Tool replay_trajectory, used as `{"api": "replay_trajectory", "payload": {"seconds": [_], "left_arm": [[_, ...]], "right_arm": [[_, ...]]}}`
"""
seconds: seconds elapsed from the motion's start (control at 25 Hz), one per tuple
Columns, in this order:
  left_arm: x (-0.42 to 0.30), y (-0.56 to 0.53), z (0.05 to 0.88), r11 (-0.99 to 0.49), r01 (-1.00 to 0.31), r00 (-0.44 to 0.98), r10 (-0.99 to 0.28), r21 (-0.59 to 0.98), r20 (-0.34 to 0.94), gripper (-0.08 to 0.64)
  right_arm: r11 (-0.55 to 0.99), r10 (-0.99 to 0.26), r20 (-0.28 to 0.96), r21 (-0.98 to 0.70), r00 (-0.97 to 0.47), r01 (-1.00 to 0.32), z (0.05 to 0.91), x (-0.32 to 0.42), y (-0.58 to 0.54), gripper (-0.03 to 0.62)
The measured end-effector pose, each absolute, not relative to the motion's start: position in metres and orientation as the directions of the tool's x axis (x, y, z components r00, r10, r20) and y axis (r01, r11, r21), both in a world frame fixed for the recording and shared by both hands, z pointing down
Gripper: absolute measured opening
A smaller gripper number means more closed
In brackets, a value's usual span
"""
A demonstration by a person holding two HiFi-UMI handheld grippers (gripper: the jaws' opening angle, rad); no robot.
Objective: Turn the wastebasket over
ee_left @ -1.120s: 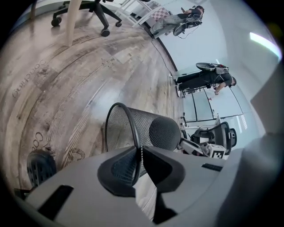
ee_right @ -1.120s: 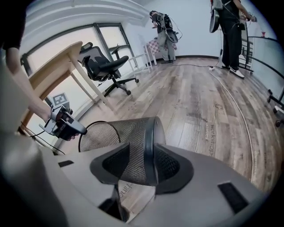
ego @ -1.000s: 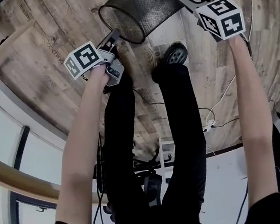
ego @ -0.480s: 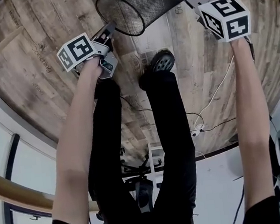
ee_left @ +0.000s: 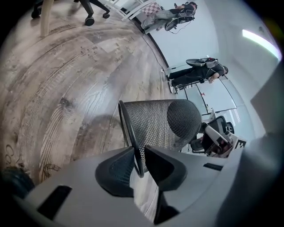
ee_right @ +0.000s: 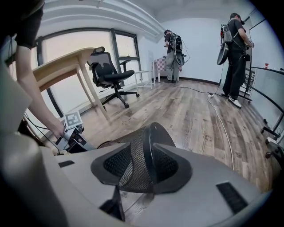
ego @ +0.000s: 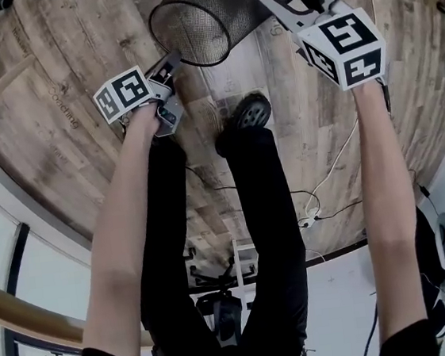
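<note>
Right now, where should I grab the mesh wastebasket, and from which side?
Grip the stiff rim around its mouth, or the band round its base, not the thin mesh wall. The wastebasket lies on its side in the air, so come in from an end, jaws astride that edge. The right gripper pinches the base band; the left gripper, its jaws just opening, straddles the rim.

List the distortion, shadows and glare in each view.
Head view: fisheye bends the floorboards into arcs. Left gripper view: the wastebasket throws a soft shadow leftward on the floor; a ceiling light glares top right. Right gripper view: the windows are washed out; corners go black.
</note>
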State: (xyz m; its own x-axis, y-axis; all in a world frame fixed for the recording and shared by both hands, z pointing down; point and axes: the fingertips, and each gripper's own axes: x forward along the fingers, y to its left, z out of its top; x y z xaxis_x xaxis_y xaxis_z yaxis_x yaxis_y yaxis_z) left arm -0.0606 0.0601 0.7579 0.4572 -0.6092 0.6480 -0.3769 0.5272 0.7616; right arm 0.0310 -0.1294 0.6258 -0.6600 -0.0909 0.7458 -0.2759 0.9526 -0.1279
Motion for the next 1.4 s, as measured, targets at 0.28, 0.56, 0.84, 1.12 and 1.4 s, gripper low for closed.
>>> {"api": "replay_trajectory", "payload": {"seconds": [0.28, 0.56, 0.84, 1.12, 1.4], "left_arm": [[-0.063, 0.077, 0.769, 0.558, -0.401, 0.479, -0.548, 0.726, 0.686, 0.078], [-0.071, 0.081, 0.769, 0.570, -0.468, 0.421, -0.528, 0.675, 0.737, 0.081], [-0.078, 0.101, 0.776, 0.599, -0.516, 0.408, -0.456, 0.612, 0.791, 0.092], [-0.090, 0.127, 0.770, 0.630, -0.488, 0.377, -0.472, 0.605, 0.797, 0.064], [-0.074, 0.082, 0.710, 0.434, -0.584, 0.367, -0.613, 0.686, 0.700, 0.160]], "right_arm": [[0.972, -0.076, 0.744, -0.093, -0.663, -0.216, 0.618, 0.022, -0.109, 0.140], [0.975, -0.091, 0.754, -0.066, -0.650, -0.213, 0.617, 0.025, -0.106, 0.069], [0.981, -0.059, 0.739, -0.083, -0.671, -0.177, 0.612, 0.014, -0.088, 0.064], [0.985, -0.039, 0.730, -0.088, -0.682, -0.150, 0.609, 0.009, -0.075, 0.063], [0.981, -0.034, 0.718, -0.110, -0.695, -0.161, 0.606, 0.002, -0.064, 0.063]]}}
